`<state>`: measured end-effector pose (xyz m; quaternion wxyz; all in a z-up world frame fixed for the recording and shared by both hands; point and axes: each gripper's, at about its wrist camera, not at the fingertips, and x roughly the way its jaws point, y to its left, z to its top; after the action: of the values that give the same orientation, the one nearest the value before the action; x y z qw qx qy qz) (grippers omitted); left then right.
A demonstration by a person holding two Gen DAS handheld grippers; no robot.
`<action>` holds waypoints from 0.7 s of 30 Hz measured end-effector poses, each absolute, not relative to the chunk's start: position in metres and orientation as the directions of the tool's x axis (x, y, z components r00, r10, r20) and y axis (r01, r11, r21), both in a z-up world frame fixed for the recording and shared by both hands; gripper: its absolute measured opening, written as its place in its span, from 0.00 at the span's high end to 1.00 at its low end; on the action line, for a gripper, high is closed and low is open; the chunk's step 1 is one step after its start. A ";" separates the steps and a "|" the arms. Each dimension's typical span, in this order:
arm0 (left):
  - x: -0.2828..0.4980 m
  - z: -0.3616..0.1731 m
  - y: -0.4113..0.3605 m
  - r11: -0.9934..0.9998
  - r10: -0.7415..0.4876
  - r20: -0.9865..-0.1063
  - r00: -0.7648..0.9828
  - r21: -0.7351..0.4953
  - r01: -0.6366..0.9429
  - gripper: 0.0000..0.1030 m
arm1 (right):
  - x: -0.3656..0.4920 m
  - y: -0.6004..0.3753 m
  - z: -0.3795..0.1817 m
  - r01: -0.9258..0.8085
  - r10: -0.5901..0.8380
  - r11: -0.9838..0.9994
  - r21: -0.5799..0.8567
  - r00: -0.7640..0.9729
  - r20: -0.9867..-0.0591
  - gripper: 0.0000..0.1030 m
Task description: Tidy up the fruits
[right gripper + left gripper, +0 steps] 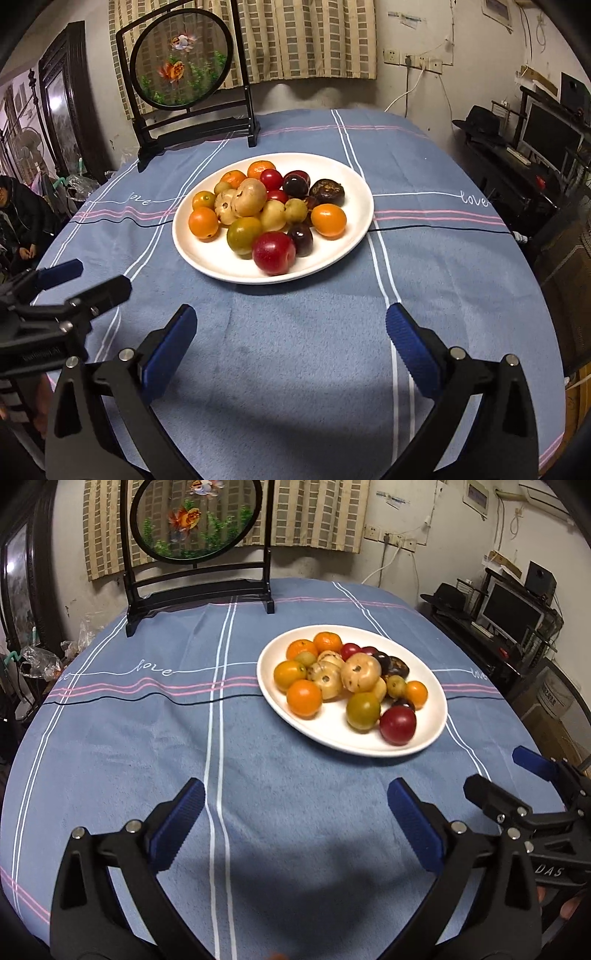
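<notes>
A white oval plate (332, 734) (207, 258) sits on the blue checked tablecloth (147, 738), heaped with several fruits. Among them are oranges (304, 698), a red plum (398, 725) (274, 253), a green-yellow fruit (243, 234), pale tan fruits (360, 672) and dark purple ones (327, 192). My left gripper (295, 790) stands open on the near side of the plate, with nothing between its blue pads. My right gripper (291, 312) is also open and empty, just short of the plate's near rim. Each gripper shows at the edge of the other's view, the right gripper (496, 768) and the left gripper (98, 275).
A round goldfish screen on a black stand (195, 524) (181, 59) is at the back of the table. A thin black cable (129, 698) crosses the cloth behind the plate. A person sits at the far left (18, 214). A dark desk with a monitor (509, 613) is to the right.
</notes>
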<state>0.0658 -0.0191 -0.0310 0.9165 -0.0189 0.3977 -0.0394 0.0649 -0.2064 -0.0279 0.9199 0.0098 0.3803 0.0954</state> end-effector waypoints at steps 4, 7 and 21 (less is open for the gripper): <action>0.061 -0.028 -0.021 0.997 -0.074 -0.721 0.689 -0.048 0.057 0.02 | 0.060 -0.204 -0.024 -0.173 0.184 0.981 0.087 0.699 -0.691 0.01; 0.059 -0.027 -0.019 0.997 -0.073 -0.719 0.692 -0.049 0.054 0.02 | 0.058 -0.203 -0.024 -0.176 0.185 0.981 0.085 0.699 -0.691 0.01; 0.059 -0.030 -0.017 0.995 -0.101 -0.727 0.679 -0.081 0.061 0.02 | 0.055 -0.199 -0.020 -0.177 0.185 0.981 0.083 0.703 -0.687 0.01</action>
<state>0.0594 -0.0172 -0.0301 0.9160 -0.0252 0.3980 -0.0442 0.0550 -0.1991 -0.0201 0.9228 0.0052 0.3725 0.0982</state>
